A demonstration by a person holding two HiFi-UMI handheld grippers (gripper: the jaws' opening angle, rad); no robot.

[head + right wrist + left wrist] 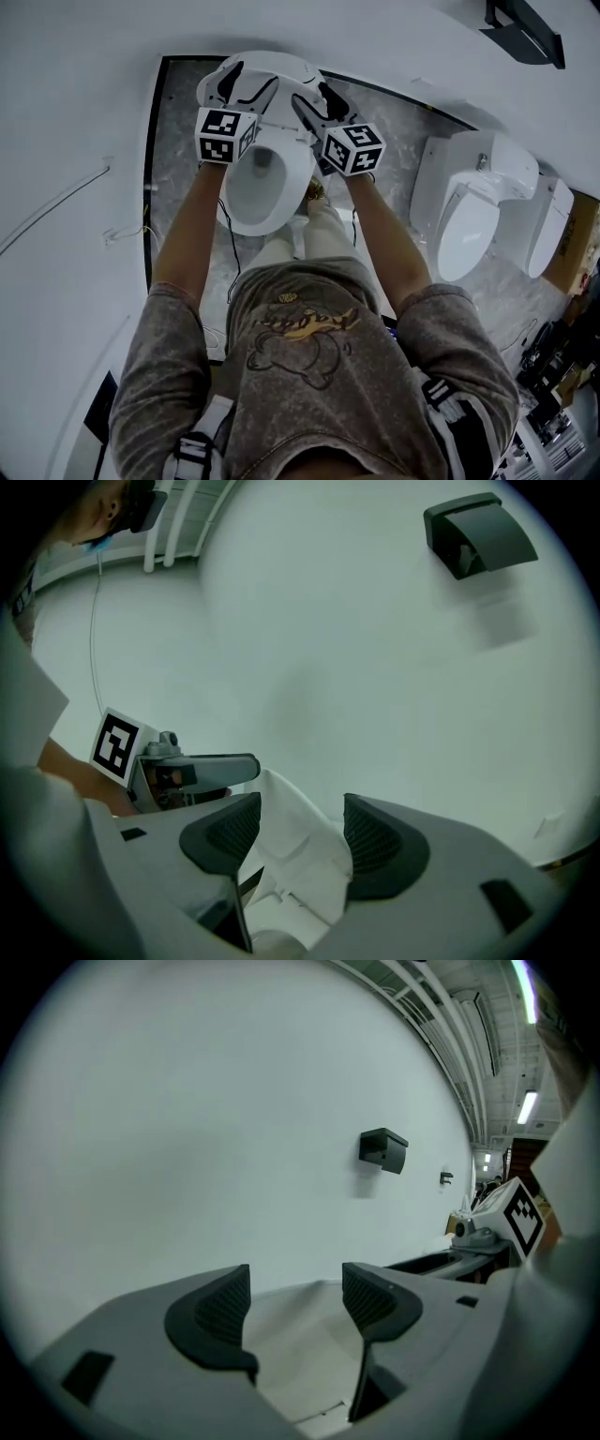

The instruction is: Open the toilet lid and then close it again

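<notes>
White plastic lid [270, 64] raised, leaning back by the wall, bowl [251, 187] bared beneath. Left gripper [295, 1293] spread wide at its top edge, right gripper [300, 829] likewise spread, with the lid's rim between the pads but not pinched. Risks: unheld and smooth, so likely to tip forward at a nudge and slam onto the bowl; could also slip from a shallow pinch.

Closed off along the far and left edges of the floor [403, 155] by white wall [75, 112]; blocked rightward by a second toilet [469, 225]; open between that and the toilet [246, 202].
</notes>
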